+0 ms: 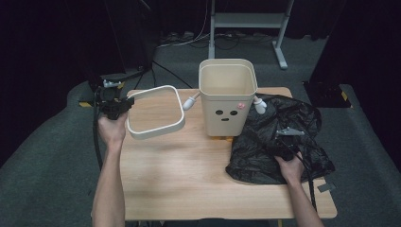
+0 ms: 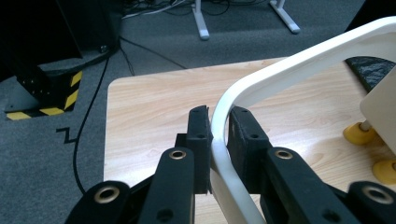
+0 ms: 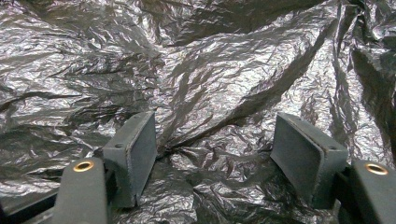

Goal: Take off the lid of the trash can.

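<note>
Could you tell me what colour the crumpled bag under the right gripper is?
The bag is glossy black, clearest in the right gripper view.

On the table (image 1: pixel 189 175) the bin (image 1: pixel 227 97) stands at the far middle. Left of it your left gripper (image 1: pixel 124 105) holds the ring frame (image 1: pixel 156 111) above the table's left part. Right of the bin lies the plastic bag (image 1: pixel 279 142), and your right gripper (image 1: pixel 285 142) rests on it, near the front right.
</note>
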{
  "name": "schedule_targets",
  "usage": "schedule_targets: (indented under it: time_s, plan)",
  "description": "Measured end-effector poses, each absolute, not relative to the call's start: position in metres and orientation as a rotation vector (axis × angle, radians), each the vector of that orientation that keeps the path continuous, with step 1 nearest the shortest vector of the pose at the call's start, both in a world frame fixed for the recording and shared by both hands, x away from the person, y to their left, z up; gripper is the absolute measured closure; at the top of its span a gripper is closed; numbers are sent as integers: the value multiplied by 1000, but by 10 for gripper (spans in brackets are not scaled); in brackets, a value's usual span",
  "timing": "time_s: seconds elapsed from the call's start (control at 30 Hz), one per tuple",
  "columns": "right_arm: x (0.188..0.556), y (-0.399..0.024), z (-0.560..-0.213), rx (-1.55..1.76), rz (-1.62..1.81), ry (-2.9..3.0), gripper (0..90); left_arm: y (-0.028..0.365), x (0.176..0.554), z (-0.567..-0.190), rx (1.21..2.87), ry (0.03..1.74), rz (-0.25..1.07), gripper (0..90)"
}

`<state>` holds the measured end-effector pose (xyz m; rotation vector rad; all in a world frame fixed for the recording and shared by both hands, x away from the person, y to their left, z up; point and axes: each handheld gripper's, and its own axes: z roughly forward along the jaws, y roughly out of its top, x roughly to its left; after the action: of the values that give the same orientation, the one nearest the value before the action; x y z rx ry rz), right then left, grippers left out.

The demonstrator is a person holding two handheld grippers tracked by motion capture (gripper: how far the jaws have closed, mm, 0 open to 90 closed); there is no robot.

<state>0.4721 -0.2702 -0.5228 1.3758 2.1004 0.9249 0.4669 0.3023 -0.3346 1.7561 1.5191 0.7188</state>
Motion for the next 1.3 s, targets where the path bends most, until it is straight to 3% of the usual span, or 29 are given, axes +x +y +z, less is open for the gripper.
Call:
schedule_targets:
  time_s: [1.3]
  plan:
    - [472, -270, -523, 1378, 923, 2098, 301, 294, 473, -394, 1796, 1566, 624, 786]
